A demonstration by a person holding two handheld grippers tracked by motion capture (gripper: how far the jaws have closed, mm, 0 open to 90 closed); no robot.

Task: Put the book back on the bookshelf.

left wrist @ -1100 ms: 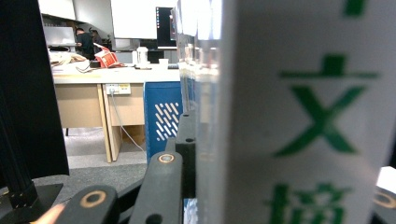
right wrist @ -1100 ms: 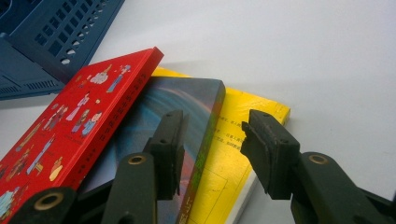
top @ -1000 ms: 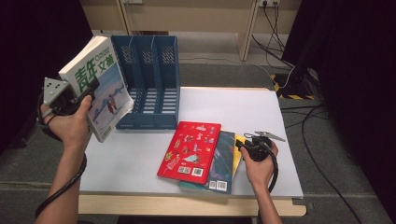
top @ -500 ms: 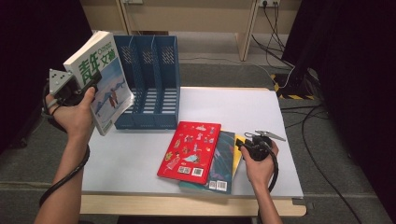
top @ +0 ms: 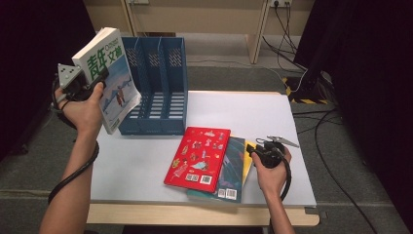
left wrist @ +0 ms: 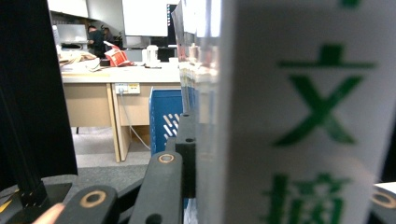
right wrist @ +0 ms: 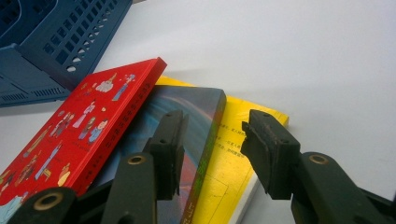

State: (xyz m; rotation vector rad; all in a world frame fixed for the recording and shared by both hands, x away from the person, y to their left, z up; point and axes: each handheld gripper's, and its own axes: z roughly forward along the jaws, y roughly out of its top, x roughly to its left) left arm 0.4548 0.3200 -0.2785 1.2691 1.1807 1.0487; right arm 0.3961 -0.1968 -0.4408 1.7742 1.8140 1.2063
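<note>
At the far left of the high view, the left claw point(top: 90, 84) was clamped on a thick white magazine point(top: 108, 73) with green characters on its cover, held up in the air and tilted, just left of the blue file rack point(top: 156, 83) (its lower corner overlapped the rack's left wall in that view). In the left gripper view the magazine's spine point(left wrist: 308, 116) stood hard against one black jaw. The rack stood on the white surface point(top: 253, 117) with its three slots facing forward. Right of it lay a fanned stack: a red book point(top: 198, 156) on top, a dark teal book point(top: 234, 163) beneath, and a yellow book point(top: 248, 152) at the bottom. At the right, the right claw point(right wrist: 212, 144) rested just above that stack's edge, jaws apart and gripping nothing.
</note>
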